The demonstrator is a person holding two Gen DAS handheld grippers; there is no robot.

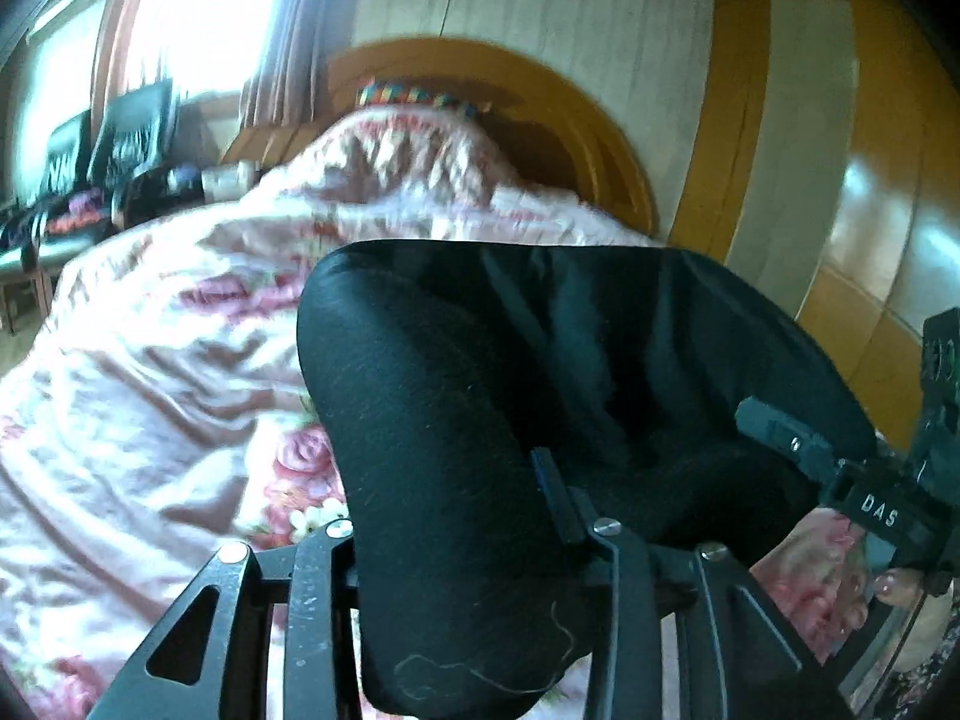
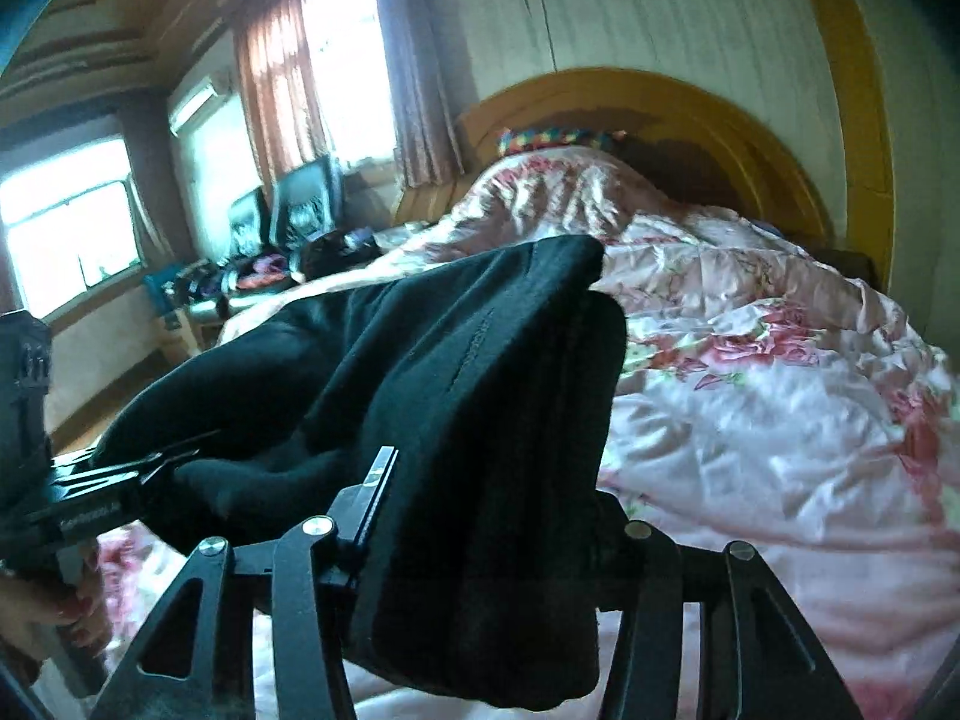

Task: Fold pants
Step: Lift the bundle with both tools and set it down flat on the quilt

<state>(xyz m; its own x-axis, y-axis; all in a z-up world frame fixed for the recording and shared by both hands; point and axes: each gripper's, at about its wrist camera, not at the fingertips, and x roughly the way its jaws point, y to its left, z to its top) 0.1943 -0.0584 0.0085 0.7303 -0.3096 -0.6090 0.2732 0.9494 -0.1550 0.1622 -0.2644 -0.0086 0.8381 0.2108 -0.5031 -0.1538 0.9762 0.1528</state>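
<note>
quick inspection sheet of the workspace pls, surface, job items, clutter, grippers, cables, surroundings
surface: bed covered by a rumpled pink floral quilt.
job's things: black fabric pants, bunched in thick folds and lifted off the quilt, spanning both grippers.
clutter: dark mixed items on a side table beside the bed, too blurred to name.
grippers: left gripper with jaws closed on one end of the pants; right gripper with jaws closed on a folded wad of them.
cables: nothing seen.
surroundings: curved wooden headboard, a multicoloured patterned pillow against it, reddish curtains at bright windows.
</note>
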